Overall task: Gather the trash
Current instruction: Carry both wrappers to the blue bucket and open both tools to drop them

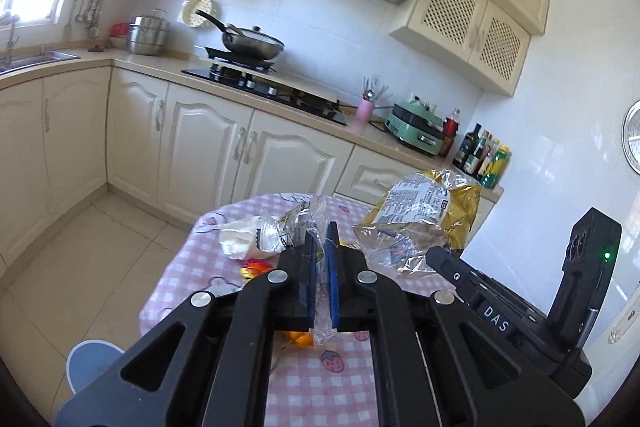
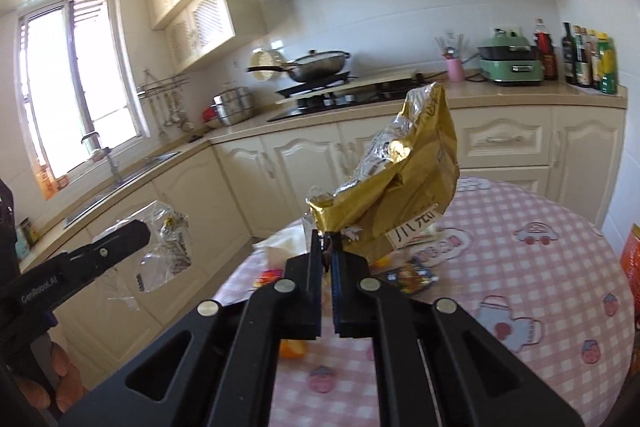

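Both tools clamp trash, lifted off the worktop (image 2: 540, 267) — left tool (image 1: 321, 227) on a clear wrapper (image 1: 316, 215), right tool (image 2: 326, 239) on a gold bag (image 2: 404, 183). Next: carrying them to a bin — none visible; scraps, seemingly tissue, remain mid-worktop.

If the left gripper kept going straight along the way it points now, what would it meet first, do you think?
Probably the crumpled white tissue and small wrappers on the pink checked table, just past the clear plastic wrapper the left gripper holds; depth is hard to judge.
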